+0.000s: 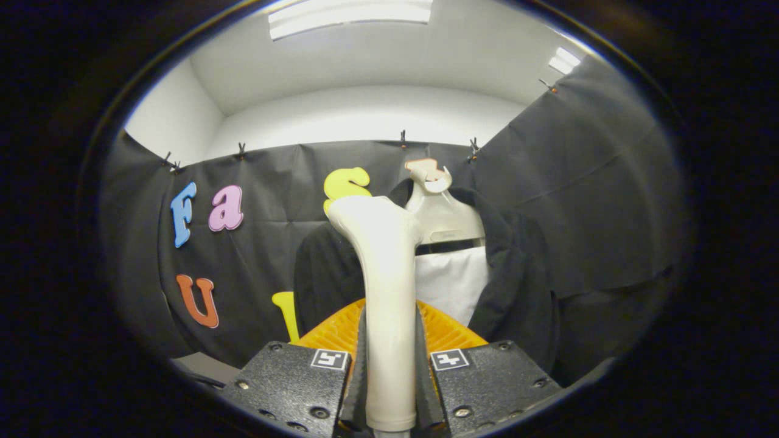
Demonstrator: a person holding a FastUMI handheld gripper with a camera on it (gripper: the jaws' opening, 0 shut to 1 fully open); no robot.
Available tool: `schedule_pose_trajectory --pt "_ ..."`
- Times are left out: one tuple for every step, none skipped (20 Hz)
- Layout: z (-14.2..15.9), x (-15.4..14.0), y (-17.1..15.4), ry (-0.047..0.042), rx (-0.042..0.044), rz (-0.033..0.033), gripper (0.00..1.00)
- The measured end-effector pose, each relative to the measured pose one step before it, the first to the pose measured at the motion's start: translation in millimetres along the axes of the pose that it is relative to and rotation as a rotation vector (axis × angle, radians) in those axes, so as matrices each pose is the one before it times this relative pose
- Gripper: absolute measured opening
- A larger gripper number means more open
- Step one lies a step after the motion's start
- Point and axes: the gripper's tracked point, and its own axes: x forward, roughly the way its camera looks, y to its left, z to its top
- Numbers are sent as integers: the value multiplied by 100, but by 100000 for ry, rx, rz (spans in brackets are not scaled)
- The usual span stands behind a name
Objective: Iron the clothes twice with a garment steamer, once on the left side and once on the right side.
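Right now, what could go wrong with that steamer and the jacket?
The tongs pinch only the smooth white steamer's handle, so it might slip or twist. The head points at the black jacket but seems short of it, so the steam may miss. The jacket hangs loosely on a white hanger, so a push could swing it.

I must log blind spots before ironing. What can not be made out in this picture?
- Garment steamer, gripper view: its steam face points away, toward the black jacket.
- Jacket's left half: hidden behind the steamer.
- Jacket's hem: hidden behind the fingers, shut on the steamer.
- Hanger: hook top too small to tell what holds it.
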Motion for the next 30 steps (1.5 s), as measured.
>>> schedule_pose_trajectory --pt "-667 -108 -65 942 -232 -293 36" --pt "-648 -121 -158 411 -728 -440 36" --pt "-537 -165 -95 306 -904 -333 36" --pt "-591 -188 -67 501 -1121 -376 36" --pt "-651 -330 -91 739 -1013 -126 36" --pt "-702 -380 -33 1112 -554 39 36" --pt "-749 -274 120 1475 15 512 36" --pt "-795 -199 82 1792 241 485 36" --pt "-682 -193 -132 1501 -5 -151 36" --pt "-760 -88 -240 1335 -451 -718 36" --pt "-577 -100 -163 1212 -274 -477 36" --pt "-515 -195 -103 1133 -17 -212 36" --pt "-460 -274 -165 926 26 -182 36" --pt "-624 -173 -121 1091 35 -351 36" --pt "-574 -232 -228 1225 113 -435 36" --pt "-696 -177 -94 1324 83 -389 36" --pt "-760 -149 -160 1324 -137 -319 36" --pt "-806 -286 -205 1404 -216 -344 36" --pt "-830 -148 -171 1575 187 -68 36" --pt "-766 -144 33 2103 1833 347 36" --pt "-655 -108 -115 1551 1420 -379 36" --pt "-776 109 -334 1308 355 -1237 36" --pt "-676 -88 -326 1114 446 -899 36" --pt "-464 -127 -273 811 469 -539 36" --pt "-463 -96 -207 839 -6 -424 36" --pt "-575 -240 -242 648 -77 -443 36" --pt "-625 -80 -203 887 -69 -282 36" --pt "-778 -75 -200 1017 79 -469 36" --pt "-653 8 -124 1120 -195 -694 36" --pt "-779 125 -20 878 -615 -523 36"
